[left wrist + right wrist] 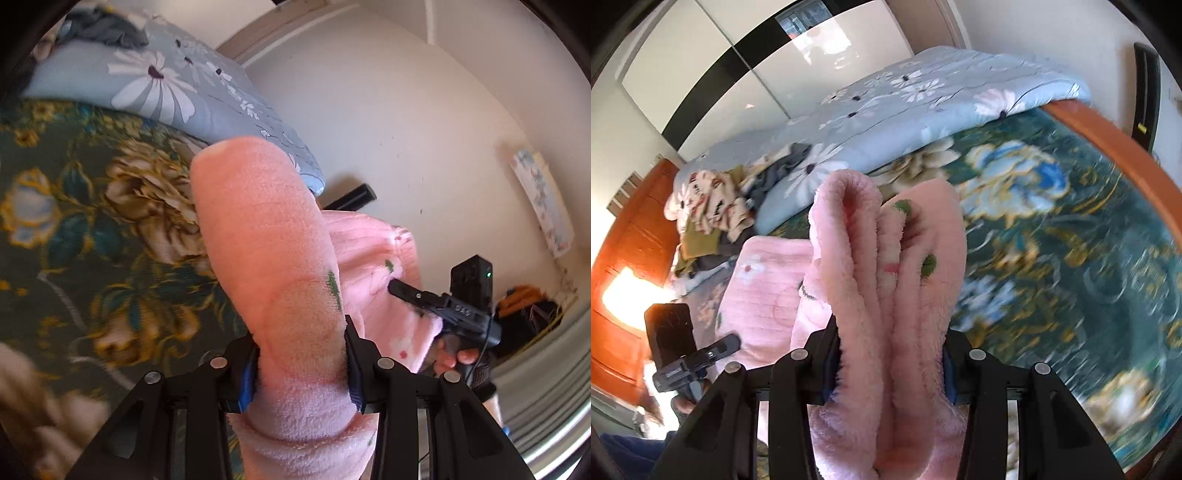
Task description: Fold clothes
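Now both claws clench thick folds of the fluffy pink fleece garment (273, 258): left claw (301, 354), right claw (890, 362), held above the bed's dark floral blanket (1071, 258).

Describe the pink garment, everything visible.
The pink garment is thick, fluffy fleece with small green and red printed marks. It hangs bunched in folds, held up between both grippers over the dark floral bedspread. The left gripper is shut on one rolled-up thick fold; the right gripper is shut on several gathered layers. A flatter stretch of it spans between the two. What kind of garment it is cannot be told.
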Available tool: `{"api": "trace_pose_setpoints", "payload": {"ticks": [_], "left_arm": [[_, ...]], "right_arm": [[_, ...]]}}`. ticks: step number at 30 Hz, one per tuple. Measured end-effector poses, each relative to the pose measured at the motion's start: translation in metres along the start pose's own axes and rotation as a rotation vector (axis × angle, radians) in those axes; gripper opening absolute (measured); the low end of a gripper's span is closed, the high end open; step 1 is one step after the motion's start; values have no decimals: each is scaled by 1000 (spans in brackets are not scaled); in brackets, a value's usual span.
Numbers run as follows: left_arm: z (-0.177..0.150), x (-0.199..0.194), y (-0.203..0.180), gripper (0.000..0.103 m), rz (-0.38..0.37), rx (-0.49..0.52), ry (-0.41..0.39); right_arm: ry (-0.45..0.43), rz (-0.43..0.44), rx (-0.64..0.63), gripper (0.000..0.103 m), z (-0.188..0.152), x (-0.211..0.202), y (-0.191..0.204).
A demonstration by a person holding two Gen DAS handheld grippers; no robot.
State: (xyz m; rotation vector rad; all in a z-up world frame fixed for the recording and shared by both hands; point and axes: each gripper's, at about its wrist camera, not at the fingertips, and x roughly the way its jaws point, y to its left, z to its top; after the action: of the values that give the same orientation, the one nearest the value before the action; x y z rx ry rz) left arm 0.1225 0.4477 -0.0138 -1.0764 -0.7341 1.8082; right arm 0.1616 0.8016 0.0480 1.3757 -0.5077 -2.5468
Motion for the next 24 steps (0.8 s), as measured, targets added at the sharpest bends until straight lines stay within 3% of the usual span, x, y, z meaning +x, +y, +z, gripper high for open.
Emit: {"api": "trace_pose_setpoints", "payload": {"ticks": [5, 9, 11, 19, 24], "left_arm": [[-19, 25, 33, 42, 74, -72, 1], [-28, 27, 63, 41, 82, -137, 12], [-27, 26, 64, 44, 82, -127, 15], [-24, -9, 51, 51, 168, -74, 0], [-22, -1, 12, 52, 317, 142, -18]], "right_arm": [[7, 44, 30, 46, 10, 35, -36], [92, 6, 61, 49, 2, 74, -63], [88, 23, 88, 53, -2, 80, -77], [70, 22, 107, 57, -1, 62, -86], [-28, -94, 178, 58, 1, 21, -93]]}}
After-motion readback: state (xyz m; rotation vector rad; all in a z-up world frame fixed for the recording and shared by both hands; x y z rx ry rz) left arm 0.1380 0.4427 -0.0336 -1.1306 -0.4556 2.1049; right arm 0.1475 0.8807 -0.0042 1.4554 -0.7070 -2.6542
